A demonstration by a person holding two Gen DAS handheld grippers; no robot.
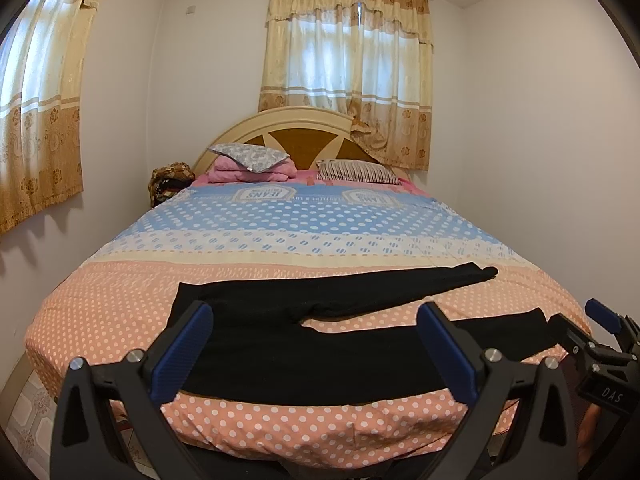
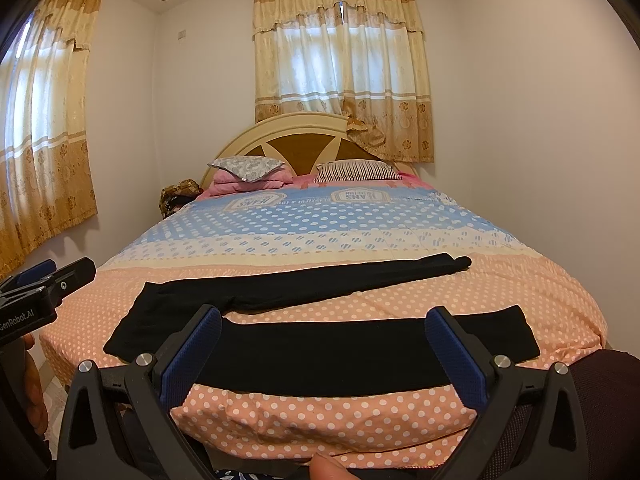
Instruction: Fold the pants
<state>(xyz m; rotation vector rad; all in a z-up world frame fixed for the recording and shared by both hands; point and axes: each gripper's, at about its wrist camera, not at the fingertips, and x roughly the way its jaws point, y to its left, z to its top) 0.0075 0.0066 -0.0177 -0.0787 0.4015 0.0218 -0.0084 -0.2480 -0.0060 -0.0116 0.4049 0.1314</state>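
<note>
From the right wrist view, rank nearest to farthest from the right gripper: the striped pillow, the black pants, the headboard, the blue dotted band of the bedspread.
1. black pants, spread across the bed's near end, just ahead of the right gripper.
2. blue dotted band, mid-bed.
3. striped pillow, far end, right of centre.
4. headboard, behind the pillow, against the wall.

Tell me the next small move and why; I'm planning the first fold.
Probably bring the open right gripper down onto the near leg's cuff: the black pants lie flat with legs spread apart, and neither gripper holds anything.
</note>
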